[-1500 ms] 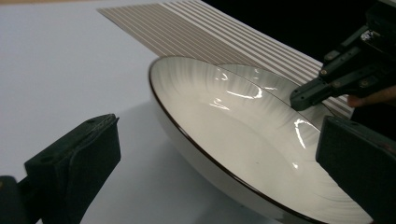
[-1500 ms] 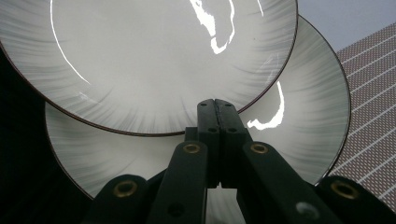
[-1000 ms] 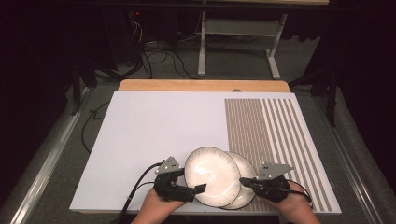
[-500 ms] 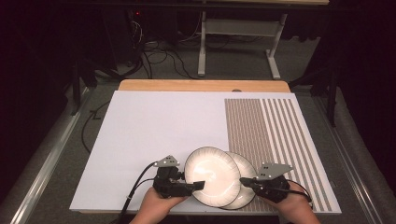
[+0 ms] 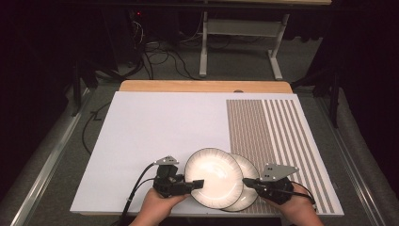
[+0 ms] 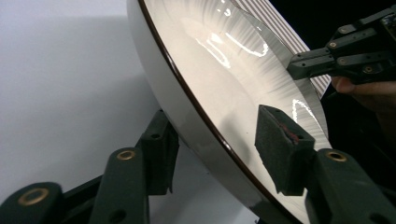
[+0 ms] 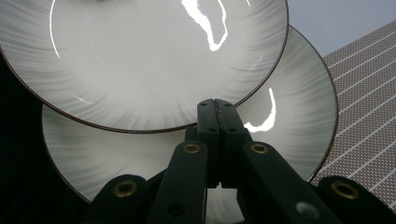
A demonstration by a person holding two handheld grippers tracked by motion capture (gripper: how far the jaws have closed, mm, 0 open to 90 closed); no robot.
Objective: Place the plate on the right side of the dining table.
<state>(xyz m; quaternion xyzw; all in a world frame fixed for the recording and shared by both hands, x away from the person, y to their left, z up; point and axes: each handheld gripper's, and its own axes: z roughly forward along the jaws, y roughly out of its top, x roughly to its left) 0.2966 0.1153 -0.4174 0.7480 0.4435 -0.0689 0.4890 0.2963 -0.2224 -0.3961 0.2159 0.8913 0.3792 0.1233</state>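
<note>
Left hand (image 5: 157, 207): it comes in at the bottom edge of the high view and holds the left gripper.
Left gripper (image 5: 197, 184): its jaws have just been closing. The rim of the top plate is between them. In the left gripper view one pad (image 6: 280, 149) is over the shiny top of the plate and the other pad (image 6: 161, 158) is under it. I cannot tell for sure if the pads press on the plate yet.
Right hand (image 5: 299, 212): it is at the bottom right of the high view and holds the right gripper.
Right gripper (image 5: 249, 181): its two jaws are pressed tight together, with nothing seen between them. In the right gripper view the tips (image 7: 215, 109) lie over the lower plate, just at the rim of the top plate.
Top plate (image 5: 214, 176): white and round with a thin dark rim. It lies partly on the other plate, near the front edge of the table, between the two grippers. In the left gripper view its left side looks lifted off the table.
Lower plate (image 5: 247, 193): same look. It sits under the top plate and peeks out to the right and front.
Table (image 5: 160, 122): a white top, with a patch of brown stripes (image 5: 273, 132) on the right side.
Wooden edge (image 5: 202, 86): it runs along the far side of the table.
Floor behind: grey, with black cables (image 5: 160, 56) and a white metal stand (image 5: 240, 42).
</note>
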